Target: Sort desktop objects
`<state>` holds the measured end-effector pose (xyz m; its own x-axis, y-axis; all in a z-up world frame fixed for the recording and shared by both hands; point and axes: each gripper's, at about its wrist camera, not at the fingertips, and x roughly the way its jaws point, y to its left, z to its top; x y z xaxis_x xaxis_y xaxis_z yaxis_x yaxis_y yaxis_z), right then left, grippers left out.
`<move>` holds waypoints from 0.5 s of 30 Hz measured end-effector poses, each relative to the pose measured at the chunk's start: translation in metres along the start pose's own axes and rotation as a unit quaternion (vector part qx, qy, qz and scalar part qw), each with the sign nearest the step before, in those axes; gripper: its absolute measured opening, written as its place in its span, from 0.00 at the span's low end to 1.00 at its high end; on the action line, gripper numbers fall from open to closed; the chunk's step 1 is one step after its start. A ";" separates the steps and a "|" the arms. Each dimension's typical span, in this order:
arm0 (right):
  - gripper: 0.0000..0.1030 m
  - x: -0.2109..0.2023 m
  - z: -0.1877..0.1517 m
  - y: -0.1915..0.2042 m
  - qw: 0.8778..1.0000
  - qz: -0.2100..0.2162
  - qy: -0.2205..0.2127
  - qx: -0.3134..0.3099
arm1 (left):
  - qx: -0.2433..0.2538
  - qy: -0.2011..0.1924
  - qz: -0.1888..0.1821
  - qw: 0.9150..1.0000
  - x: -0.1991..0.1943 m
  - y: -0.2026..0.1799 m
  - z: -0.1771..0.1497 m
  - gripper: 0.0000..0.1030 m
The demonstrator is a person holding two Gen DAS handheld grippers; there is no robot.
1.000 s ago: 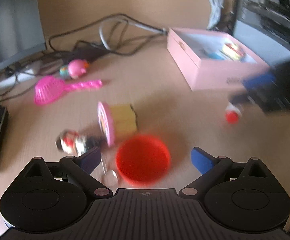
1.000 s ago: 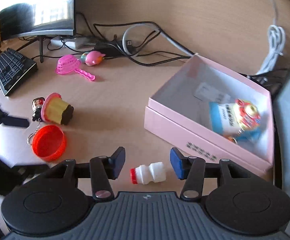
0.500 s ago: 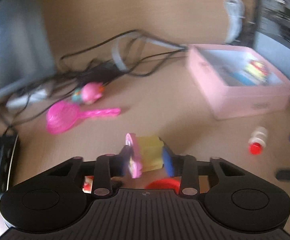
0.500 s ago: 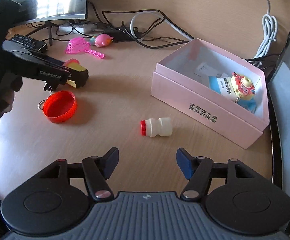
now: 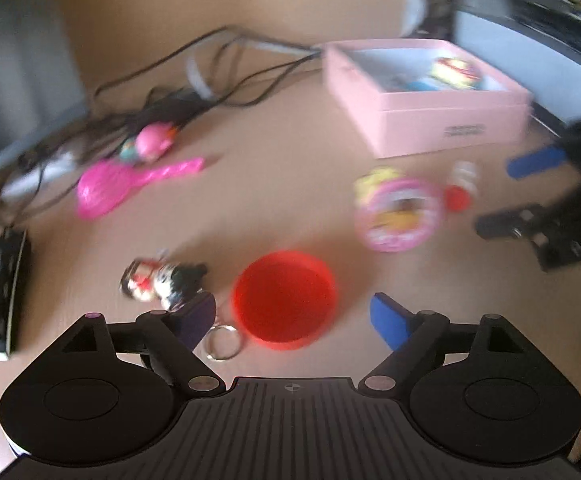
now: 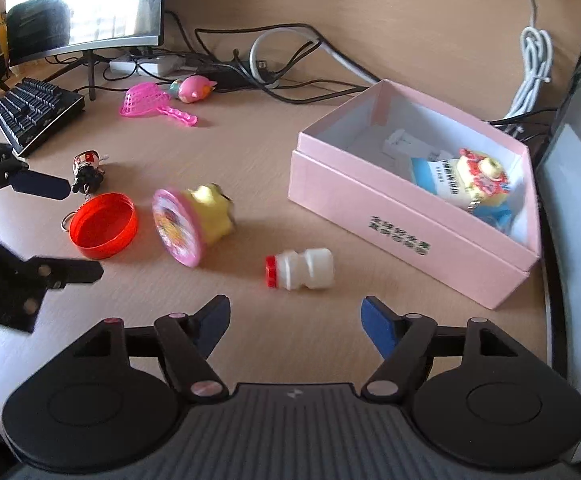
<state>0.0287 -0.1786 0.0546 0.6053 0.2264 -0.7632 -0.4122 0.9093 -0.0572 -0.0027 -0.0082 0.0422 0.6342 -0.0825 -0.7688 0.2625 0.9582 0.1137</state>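
Tongs on both sides are opening and hold nothing: the left gripper (image 5: 292,314) sits over a red lid (image 5: 284,300), the right gripper (image 6: 294,322) near a bottle (image 6: 300,269).

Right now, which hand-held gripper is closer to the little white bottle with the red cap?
Right. The right hand-held gripper sits just short of the white bottle, jaws opening, empty. The left hand-held gripper is farther off, by the red lid.
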 end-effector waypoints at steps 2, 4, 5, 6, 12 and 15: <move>0.71 0.008 0.001 0.002 1.000 0.003 0.000 -0.001 | -0.035 0.010 0.002 0.999 0.012 0.011 0.004 0.87; 0.71 0.016 0.004 0.001 1.000 0.002 -0.001 0.001 | -0.059 0.014 0.004 0.998 0.021 0.019 0.008 0.85; 0.71 0.020 0.005 0.000 1.000 0.000 0.000 0.001 | -0.066 0.016 0.006 0.998 0.023 0.021 0.008 0.78; 0.71 0.024 0.006 -0.002 1.000 -0.004 0.002 0.001 | -0.069 0.018 0.006 0.997 0.024 0.022 0.010 0.73; 0.71 0.034 0.008 -0.010 1.000 -0.013 0.005 -0.001 | -0.034 0.001 -0.002 0.999 0.002 0.010 0.000 0.68; 0.71 0.036 0.007 -0.013 1.000 -0.012 0.003 0.001 | -0.015 0.011 -0.031 0.999 -0.010 -0.004 -0.012 0.69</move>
<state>0.0612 -0.1796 0.0325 0.6099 0.2027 -0.7661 -0.3970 0.9148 -0.0739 -0.0193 -0.0083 0.0419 0.6011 -0.1354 -0.7876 0.2786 0.9592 0.0476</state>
